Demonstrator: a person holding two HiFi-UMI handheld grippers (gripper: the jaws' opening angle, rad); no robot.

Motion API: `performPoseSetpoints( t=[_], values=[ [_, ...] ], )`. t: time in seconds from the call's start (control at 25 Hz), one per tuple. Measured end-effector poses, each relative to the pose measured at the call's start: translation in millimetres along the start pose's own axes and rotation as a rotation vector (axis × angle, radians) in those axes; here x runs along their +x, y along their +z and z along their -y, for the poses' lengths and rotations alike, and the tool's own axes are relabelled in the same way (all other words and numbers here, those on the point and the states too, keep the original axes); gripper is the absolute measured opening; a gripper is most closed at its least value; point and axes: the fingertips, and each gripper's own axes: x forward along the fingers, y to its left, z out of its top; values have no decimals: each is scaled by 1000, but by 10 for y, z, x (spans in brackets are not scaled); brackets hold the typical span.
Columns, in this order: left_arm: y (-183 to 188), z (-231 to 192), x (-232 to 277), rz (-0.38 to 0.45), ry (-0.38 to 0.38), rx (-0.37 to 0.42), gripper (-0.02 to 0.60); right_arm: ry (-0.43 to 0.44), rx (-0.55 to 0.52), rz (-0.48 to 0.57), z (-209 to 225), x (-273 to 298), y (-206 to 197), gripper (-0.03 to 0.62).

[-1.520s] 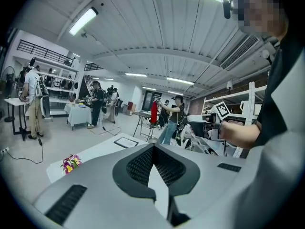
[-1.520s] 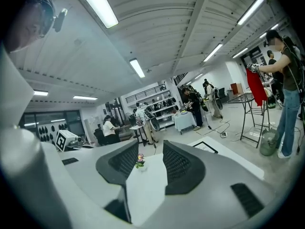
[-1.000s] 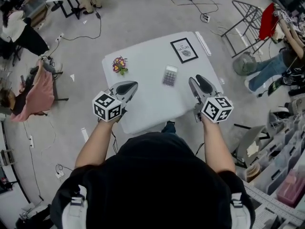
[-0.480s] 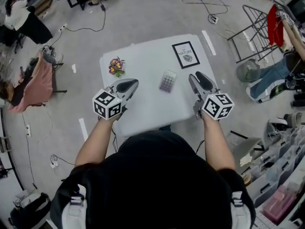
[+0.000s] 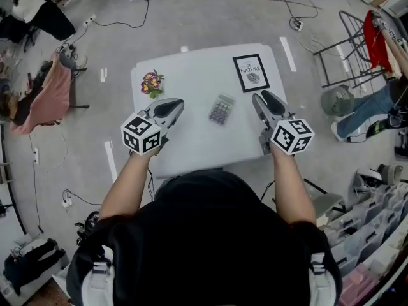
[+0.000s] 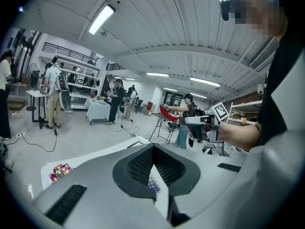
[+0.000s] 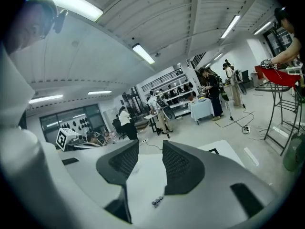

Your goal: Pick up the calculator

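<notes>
**Closing on the table, no grasp yet**

Over the last second the person is edging up to the white table point(image 5: 191, 142), and neither gripper is reaching. The left gripper point(image 5: 173, 106) is keeping its jaws together; the right gripper point(image 5: 260, 97) is holding its jaws apart and empty. The calculator point(image 5: 221, 109) is lying flat mid-table between them, untouched, showing a pale body and purplish keys.

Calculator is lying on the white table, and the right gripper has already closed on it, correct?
Not quite. The calculator does lie on the white table, but the right gripper has not closed on it. The right gripper view shows its jaws apart with only bare table between them.
</notes>
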Motion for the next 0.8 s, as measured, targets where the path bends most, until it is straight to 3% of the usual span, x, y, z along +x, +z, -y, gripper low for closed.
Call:
performPoseSetpoints(
  t=[0.8],
  values=[
    [-168,-177,454,-47,88,-77,17,120,45,-234,661,718,-555,169]
  ],
)
